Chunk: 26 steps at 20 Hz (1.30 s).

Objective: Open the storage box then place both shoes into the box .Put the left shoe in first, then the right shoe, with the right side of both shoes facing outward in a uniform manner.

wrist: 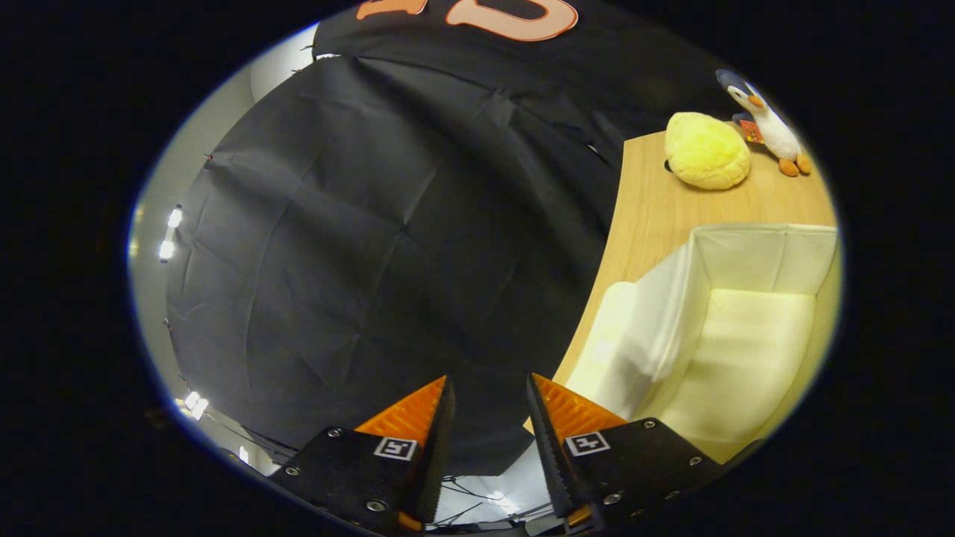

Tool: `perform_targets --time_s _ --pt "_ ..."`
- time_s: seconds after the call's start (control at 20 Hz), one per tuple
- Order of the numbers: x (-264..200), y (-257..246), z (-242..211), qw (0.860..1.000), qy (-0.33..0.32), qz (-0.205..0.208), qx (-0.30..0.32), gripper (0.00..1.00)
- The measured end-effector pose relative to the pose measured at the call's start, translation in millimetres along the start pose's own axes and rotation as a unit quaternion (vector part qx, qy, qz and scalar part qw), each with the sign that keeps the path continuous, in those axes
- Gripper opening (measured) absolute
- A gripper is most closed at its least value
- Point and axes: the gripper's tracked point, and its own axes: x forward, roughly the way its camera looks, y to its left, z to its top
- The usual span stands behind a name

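Observation:
My gripper [489, 391] is open, with nothing between its fingers, and it points past the table's edge at the black booth cloth. To the right of the fingers stands the cream storage box [735, 328] on the wooden table [645, 216]. The box is open and its pale inside holds nothing that I can see. Its left wall [656, 328] lies just beyond the right finger. The view is tilted.
A yellow plush bun [706, 151] and a penguin toy [768, 123] sit on the table beyond the box. Bright lamps [170, 235] shine off to the left of the cloth.

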Motion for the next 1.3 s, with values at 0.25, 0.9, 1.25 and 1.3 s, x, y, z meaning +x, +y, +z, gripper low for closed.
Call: perform_targets --time_s 0.25,0.9,1.25,1.3 --pt "-61.3 -55.5 17.8 0.995 -0.054 -0.069 -0.050 0.85" --pt "-218.5 -245.9 -4.1 0.946 -0.133 -0.287 -0.063 0.94" --pt "-261.5 -321.5 -52.1 0.919 -0.094 -0.377 -0.066 0.87" --pt "-263.5 -327.8 -56.0 0.917 -0.088 -0.383 -0.067 0.86"
